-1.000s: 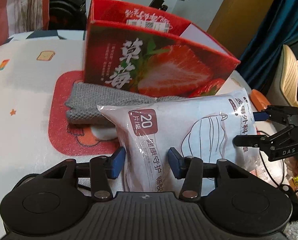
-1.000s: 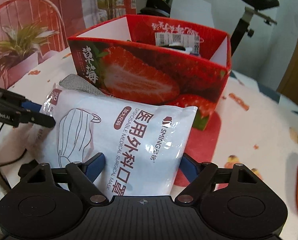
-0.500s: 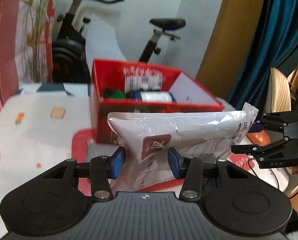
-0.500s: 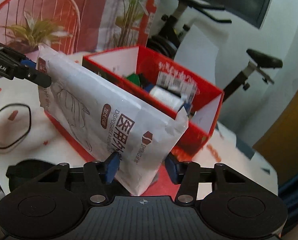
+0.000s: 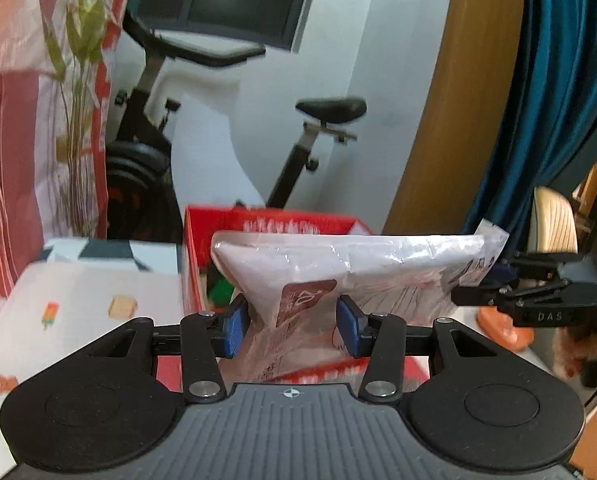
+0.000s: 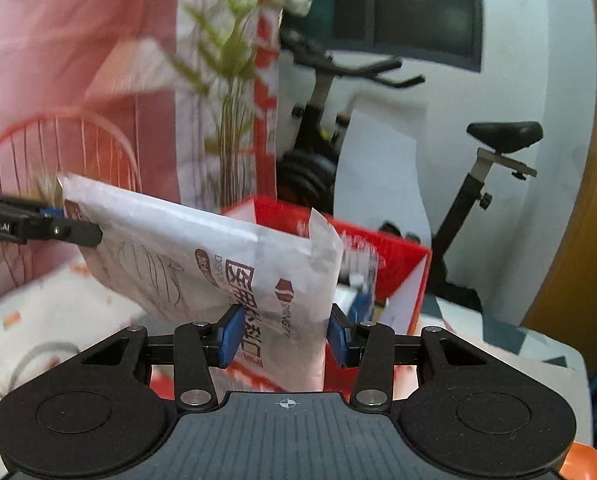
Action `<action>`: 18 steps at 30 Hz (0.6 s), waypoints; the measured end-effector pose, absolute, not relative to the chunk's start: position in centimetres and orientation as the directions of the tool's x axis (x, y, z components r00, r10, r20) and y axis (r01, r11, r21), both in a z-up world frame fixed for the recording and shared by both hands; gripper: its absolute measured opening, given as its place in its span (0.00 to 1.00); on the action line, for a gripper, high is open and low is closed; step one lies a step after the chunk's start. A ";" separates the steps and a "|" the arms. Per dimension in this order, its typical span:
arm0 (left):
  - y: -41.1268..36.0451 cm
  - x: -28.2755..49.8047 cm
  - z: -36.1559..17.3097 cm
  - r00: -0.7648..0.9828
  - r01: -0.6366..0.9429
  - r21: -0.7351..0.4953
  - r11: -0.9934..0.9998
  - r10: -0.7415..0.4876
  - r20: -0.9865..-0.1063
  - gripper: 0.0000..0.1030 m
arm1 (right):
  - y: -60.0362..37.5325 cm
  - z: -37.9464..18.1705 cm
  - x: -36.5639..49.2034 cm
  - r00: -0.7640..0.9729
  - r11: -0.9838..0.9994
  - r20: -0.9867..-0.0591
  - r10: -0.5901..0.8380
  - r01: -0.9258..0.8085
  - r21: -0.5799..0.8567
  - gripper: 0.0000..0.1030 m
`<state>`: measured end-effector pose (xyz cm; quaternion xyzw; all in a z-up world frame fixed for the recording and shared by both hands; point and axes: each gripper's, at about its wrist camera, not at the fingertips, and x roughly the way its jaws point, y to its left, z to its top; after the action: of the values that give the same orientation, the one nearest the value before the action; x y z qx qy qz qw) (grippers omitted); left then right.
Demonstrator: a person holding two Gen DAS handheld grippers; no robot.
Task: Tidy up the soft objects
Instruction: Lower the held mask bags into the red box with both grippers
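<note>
A white plastic pack of surgical masks (image 5: 378, 268) hangs in the air between both grippers, level with the top of the red strawberry box (image 5: 258, 220). My left gripper (image 5: 292, 326) is shut on one end of the pack. My right gripper (image 6: 282, 338) is shut on the other end (image 6: 226, 264). Each gripper also shows in the other's view: the right one (image 5: 530, 292) and the left one (image 6: 38, 228). The box (image 6: 382, 248) stands open just behind the pack, with several items inside, mostly hidden.
A white patterned tablecloth (image 5: 78, 304) covers the table. An orange object (image 5: 502, 326) lies at the table's right side. An exercise bike (image 5: 298, 148) and a plant (image 6: 234, 80) stand behind the table. A cable (image 6: 38, 356) lies on the left.
Both grippers have lifted the mask pack from the table in front of the box up to the height of the box's rim. The grey cloth has dropped out of view.
</note>
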<state>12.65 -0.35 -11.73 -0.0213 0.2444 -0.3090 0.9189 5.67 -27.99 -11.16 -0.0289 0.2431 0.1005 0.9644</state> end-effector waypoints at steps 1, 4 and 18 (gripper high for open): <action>-0.4 13.1 -11.1 0.699 0.553 -0.195 0.810 -0.578 -0.421 0.48 | -28.4 -10.8 6.0 0.873 0.979 -0.452 0.184 -0.203 0.007 0.40; -1.1 14.5 -9.9 0.716 0.543 -0.202 0.815 -0.575 -0.396 0.48 | -29.4 -9.8 7.4 0.901 0.984 -0.400 0.168 -0.178 0.013 0.40; -6.5 22.7 -11.4 0.675 0.491 -0.197 0.848 -0.514 -0.530 0.48 | -34.3 -13.2 15.6 0.863 0.985 -0.491 0.123 -0.046 0.166 0.40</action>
<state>22.73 -6.50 -11.38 -0.0191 0.2953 -0.2747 0.9149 15.58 -34.29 -13.22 0.0744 0.2583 0.0439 0.9622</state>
